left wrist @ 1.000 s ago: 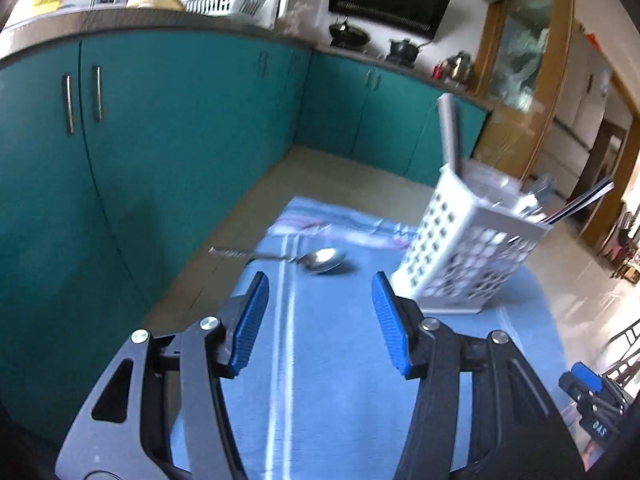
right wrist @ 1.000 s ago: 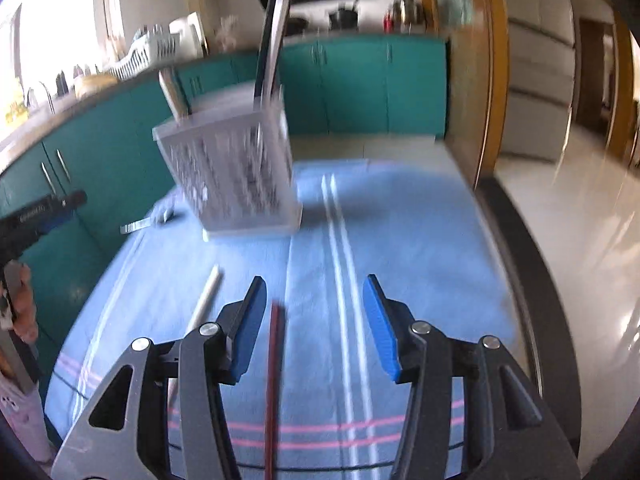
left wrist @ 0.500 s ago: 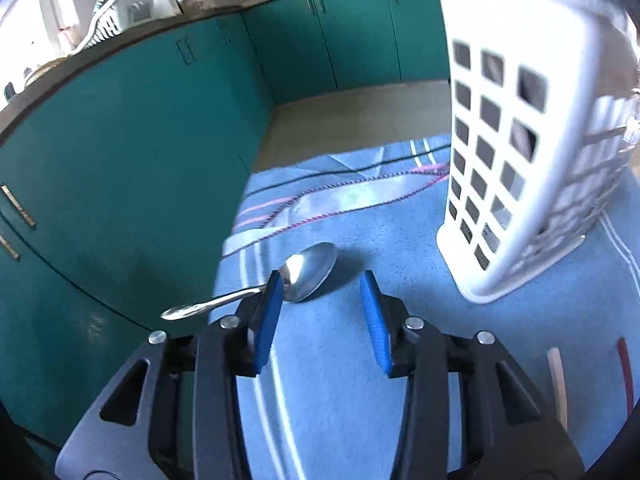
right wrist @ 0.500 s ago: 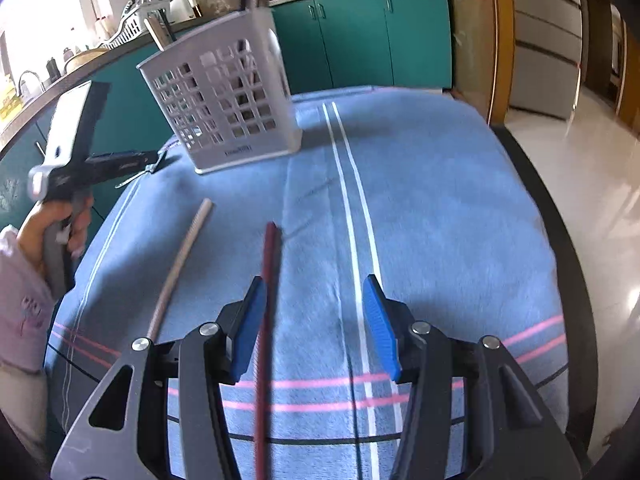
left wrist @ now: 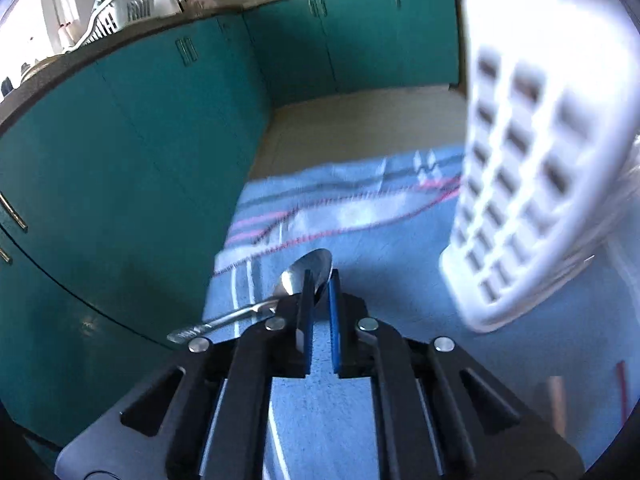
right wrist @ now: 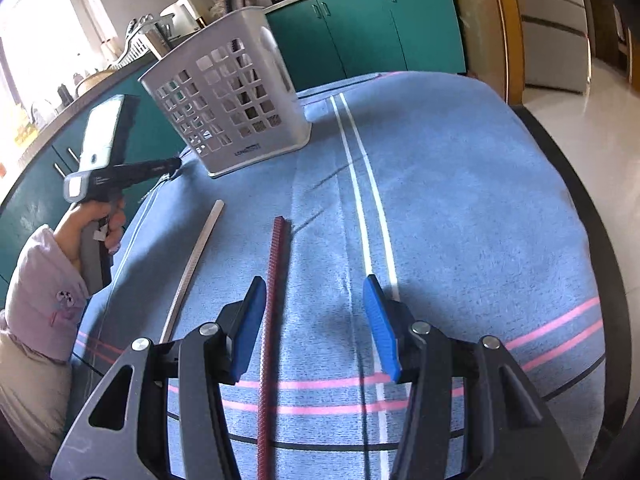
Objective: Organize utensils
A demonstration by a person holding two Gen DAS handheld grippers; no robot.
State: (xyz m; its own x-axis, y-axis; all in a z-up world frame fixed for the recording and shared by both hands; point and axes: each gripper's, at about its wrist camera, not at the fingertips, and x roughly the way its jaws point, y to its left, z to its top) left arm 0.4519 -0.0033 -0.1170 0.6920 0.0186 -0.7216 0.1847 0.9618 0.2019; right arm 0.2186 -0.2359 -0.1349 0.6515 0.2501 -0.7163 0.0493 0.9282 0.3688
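Note:
A metal spoon (left wrist: 296,280) lies on the blue towel (left wrist: 384,264) near its left edge, handle pointing left over the edge. My left gripper (left wrist: 319,286) is shut on the spoon's bowl. A white perforated utensil basket (left wrist: 536,168) stands just right of it, blurred; it also shows in the right wrist view (right wrist: 228,108), holding several utensils. My right gripper (right wrist: 314,300) is open and empty, low over the towel. A dark red chopstick (right wrist: 272,320) runs under its left finger. A pale chopstick (right wrist: 192,264) lies further left.
Teal cabinets (left wrist: 160,128) curve along the left and back, with a worktop carrying a dish rack (left wrist: 116,16). The table's dark edge (right wrist: 568,168) runs along the right, with the tiled floor beyond. The person's left hand and gripper handle (right wrist: 96,200) are at the left.
My left gripper has moved forward onto the spoon and closed from open onto its bowl. My right gripper has stayed open and moved slightly along the red chopstick.

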